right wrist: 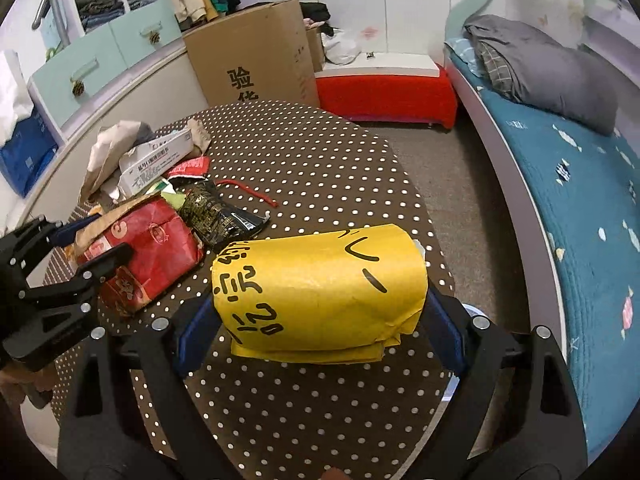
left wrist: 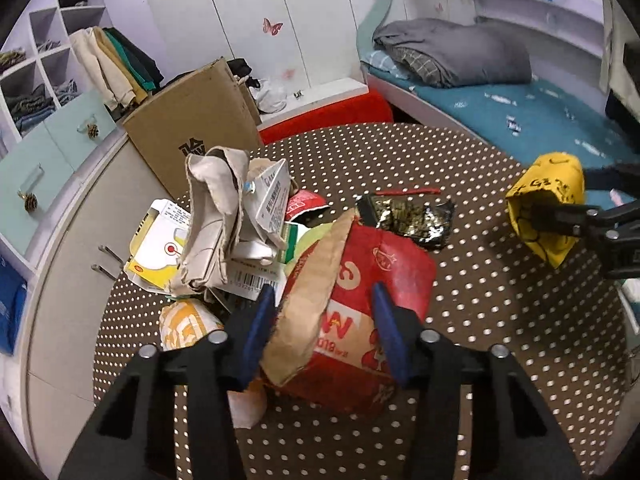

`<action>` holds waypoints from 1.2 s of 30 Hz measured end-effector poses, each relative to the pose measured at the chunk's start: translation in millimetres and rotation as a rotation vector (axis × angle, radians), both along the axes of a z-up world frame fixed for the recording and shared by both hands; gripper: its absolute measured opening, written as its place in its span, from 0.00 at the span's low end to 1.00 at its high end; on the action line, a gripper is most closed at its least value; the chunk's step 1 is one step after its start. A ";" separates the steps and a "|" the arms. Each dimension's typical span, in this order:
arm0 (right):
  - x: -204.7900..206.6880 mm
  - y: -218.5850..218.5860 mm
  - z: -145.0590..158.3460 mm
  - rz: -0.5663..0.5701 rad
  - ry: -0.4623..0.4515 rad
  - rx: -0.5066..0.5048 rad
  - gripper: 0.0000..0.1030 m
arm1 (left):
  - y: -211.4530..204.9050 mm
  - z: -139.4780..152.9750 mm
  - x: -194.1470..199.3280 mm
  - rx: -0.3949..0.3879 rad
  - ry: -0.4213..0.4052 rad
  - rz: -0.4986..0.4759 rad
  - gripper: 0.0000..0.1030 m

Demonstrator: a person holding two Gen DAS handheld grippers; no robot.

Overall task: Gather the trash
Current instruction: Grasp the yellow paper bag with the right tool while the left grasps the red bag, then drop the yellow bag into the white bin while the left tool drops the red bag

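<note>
Your left gripper has its blue pads clamped on the crumpled red-and-brown paper food bag, one pad on each side, near the table's left side. The bag's underside is hidden, so resting or lifted — can't tell.

Your right gripper grasps the yellow folded paper bag with black hand-drawn marks, jaws wide, pads against its two ends, above the brown white-dotted tablecloth.

Just behind the red bag lies a black-and-gold crinkled foil wrapper, and past it a thin red string.

Left of the red bag sits a heap of trash: grey crumpled cardboard scrap, white printed carton, white-and-yellow flattened box, and an orange-and-white paper cup just beside your left finger.

Beyond the table: a tall brown cardboard box against the cabinet, a red bench, and a bed with teal cover and a grey folded blanket on the right.
</note>
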State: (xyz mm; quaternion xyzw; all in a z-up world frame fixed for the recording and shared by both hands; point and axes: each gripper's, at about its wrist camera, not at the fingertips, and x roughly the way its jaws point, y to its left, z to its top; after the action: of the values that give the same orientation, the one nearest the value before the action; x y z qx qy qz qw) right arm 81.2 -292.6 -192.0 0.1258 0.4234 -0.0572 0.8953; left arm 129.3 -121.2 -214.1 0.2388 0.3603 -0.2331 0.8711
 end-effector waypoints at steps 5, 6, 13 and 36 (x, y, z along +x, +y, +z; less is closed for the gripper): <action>-5.9 -4.7 0.6 -0.003 -0.006 0.013 0.84 | -5.9 -8.0 0.4 0.104 -0.062 0.066 0.96; -6.8 -5.7 0.9 -0.003 -0.006 0.013 0.84 | -5.8 -10.0 0.2 0.112 -0.070 0.070 0.96; -15.1 -10.6 1.6 -0.018 -0.008 0.011 0.84 | -9.0 -22.7 -0.4 0.001 0.076 0.007 0.56; -46.5 -90.1 5.8 -0.152 -0.075 0.138 0.84 | -2.7 47.1 -36.6 -0.265 -0.023 0.034 0.42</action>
State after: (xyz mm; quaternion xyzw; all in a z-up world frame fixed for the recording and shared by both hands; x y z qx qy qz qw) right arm 34.7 -382.7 -186.2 0.2209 0.3816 -0.0909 0.8929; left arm 92.8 -123.9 -166.9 0.1181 0.3205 -0.2613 0.9028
